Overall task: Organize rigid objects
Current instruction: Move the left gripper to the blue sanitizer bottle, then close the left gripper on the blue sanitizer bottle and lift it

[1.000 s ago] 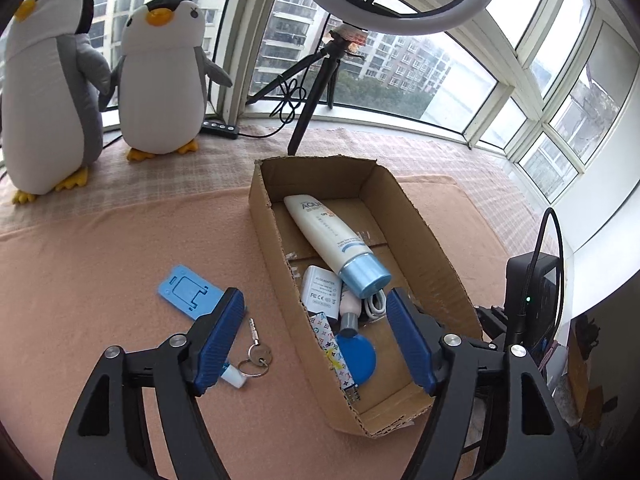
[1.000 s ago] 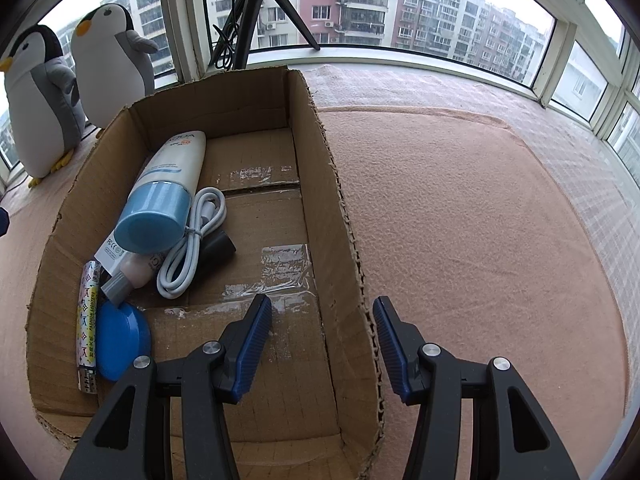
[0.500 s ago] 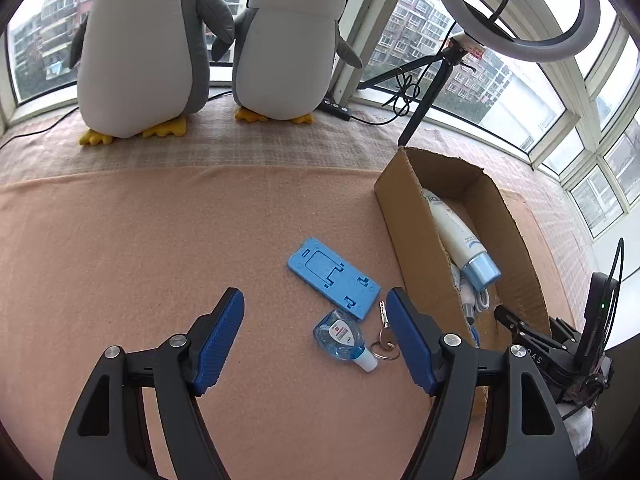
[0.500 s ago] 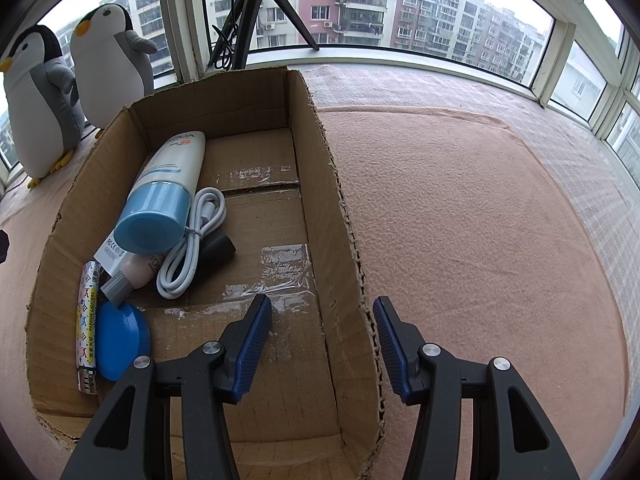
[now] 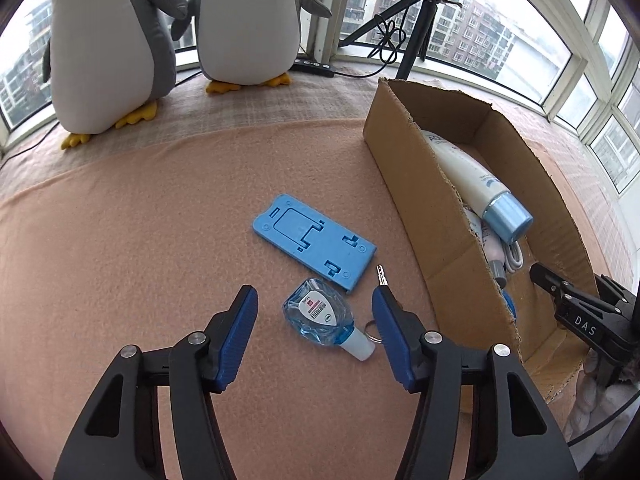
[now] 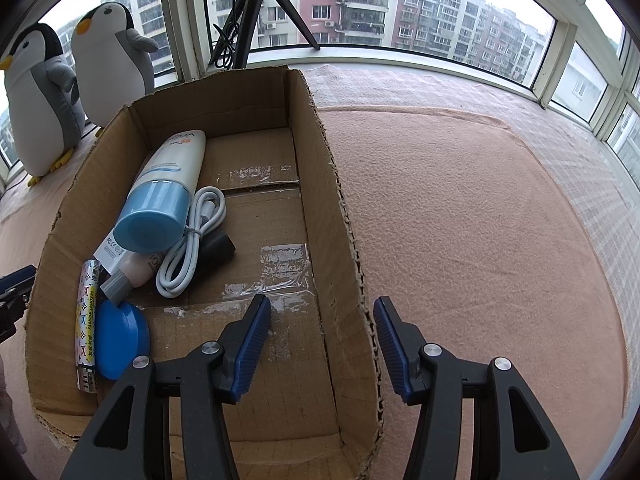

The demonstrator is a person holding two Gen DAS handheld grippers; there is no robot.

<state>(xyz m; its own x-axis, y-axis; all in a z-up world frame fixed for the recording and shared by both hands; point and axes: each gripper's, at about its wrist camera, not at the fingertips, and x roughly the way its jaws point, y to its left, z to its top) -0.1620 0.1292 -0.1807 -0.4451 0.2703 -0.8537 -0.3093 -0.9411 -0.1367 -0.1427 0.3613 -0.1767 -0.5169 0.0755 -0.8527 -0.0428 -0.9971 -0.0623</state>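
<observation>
A small clear blue bottle [image 5: 320,316] lies on the peach cloth between the fingers of my open left gripper [image 5: 314,312]. Beside it lie a flat blue plastic stand [image 5: 314,242] and a key on a ring [image 5: 381,278]. To the right stands a cardboard box [image 5: 404,184] holding a white tube with a blue cap [image 6: 160,200], a white cable [image 6: 192,246], a patterned lighter [image 6: 86,320] and a blue round lid [image 6: 120,334]. My right gripper [image 6: 322,328] is open, its fingers straddling the box's right wall [image 6: 340,240]. It also shows as a black clamp [image 5: 576,312] at the box's near end.
Two plush penguins [image 5: 168,28] stand at the back left by the window. A black tripod [image 5: 416,28] with a cable rises behind the box. A power strip [image 5: 314,67] lies on the sill. Peach cloth [image 6: 480,240] stretches to the right of the box.
My left gripper has swung left from over the box and come down over the small bottle, which now lies between its fingers. The right gripper has stayed still.
</observation>
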